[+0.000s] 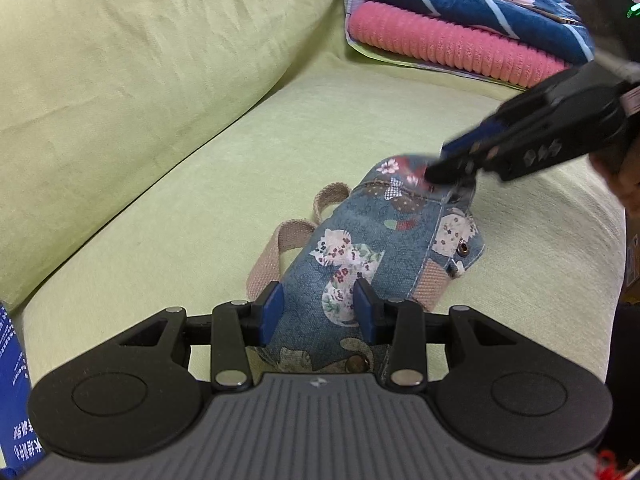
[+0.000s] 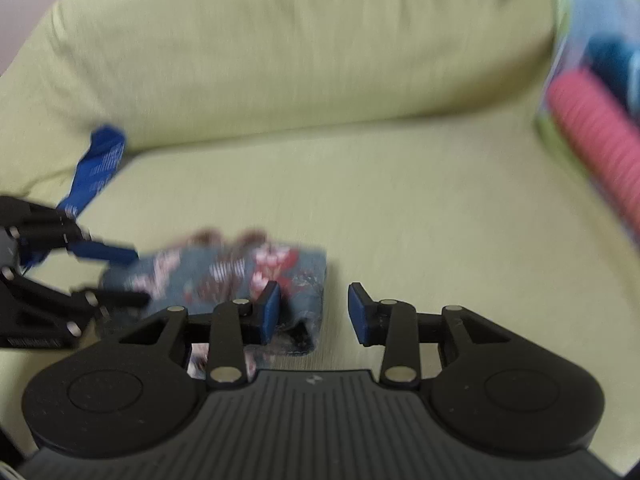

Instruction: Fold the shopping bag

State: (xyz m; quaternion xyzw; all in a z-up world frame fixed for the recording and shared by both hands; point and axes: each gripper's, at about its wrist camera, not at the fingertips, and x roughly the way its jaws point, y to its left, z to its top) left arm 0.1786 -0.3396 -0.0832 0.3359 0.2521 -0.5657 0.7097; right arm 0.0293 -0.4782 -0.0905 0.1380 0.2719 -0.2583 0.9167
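A folded denim-blue shopping bag (image 1: pixel 360 248) with cat prints lies on the green sofa seat (image 1: pixel 200 184), its beige handles (image 1: pixel 280 248) sticking out to the left. My left gripper (image 1: pixel 319 312) is open, with its blue pads on either side of the bag's near end. My right gripper (image 1: pixel 446 160) reaches in from the upper right, its tips at the bag's far end. In the blurred right wrist view, the right gripper (image 2: pixel 314 312) is open. Its left pad is over the bag (image 2: pixel 224 272), whose corner shows in the gap. The left gripper (image 2: pixel 138 278) straddles the bag's other end.
Folded pink and blue blankets (image 1: pixel 440 48) are stacked at the back right of the seat, and the pink blanket (image 2: pixel 592 128) shows in the right wrist view. A blue printed label (image 1: pixel 12 380) lies at the left edge. The back cushion (image 1: pixel 140 80) rises behind the seat.
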